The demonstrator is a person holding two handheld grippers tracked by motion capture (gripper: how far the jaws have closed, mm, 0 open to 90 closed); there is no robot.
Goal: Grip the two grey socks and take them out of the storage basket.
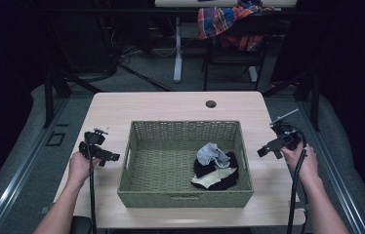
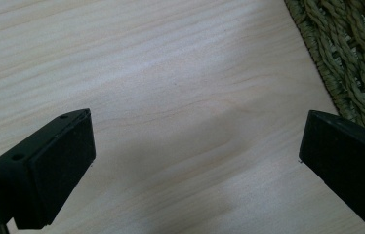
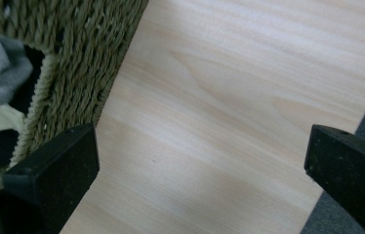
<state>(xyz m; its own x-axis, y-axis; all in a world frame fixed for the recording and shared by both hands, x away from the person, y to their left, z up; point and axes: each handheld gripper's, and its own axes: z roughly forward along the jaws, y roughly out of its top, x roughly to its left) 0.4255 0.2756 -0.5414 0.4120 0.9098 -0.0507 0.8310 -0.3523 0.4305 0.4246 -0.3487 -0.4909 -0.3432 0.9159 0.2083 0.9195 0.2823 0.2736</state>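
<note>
Both sets of jaws stand wide and empty. Left gripper [image 1: 113, 157] hovers over bare table [image 1: 171, 105] just left of the basket [image 1: 185, 199]; right gripper [image 1: 264, 151] just right of it. Clothes pile [image 1: 215, 168] lies inside the basket, toward its right front. Judgement: nothing gripped yet; the handling remains to be done.

left gripper [image 1: 114, 157]: black, blocky jaws with small screw holes, black cable | right gripper [image 1: 260, 152]: black, thin grey rod on top, thick black cable | forearms: bare, no sleeves
</note>
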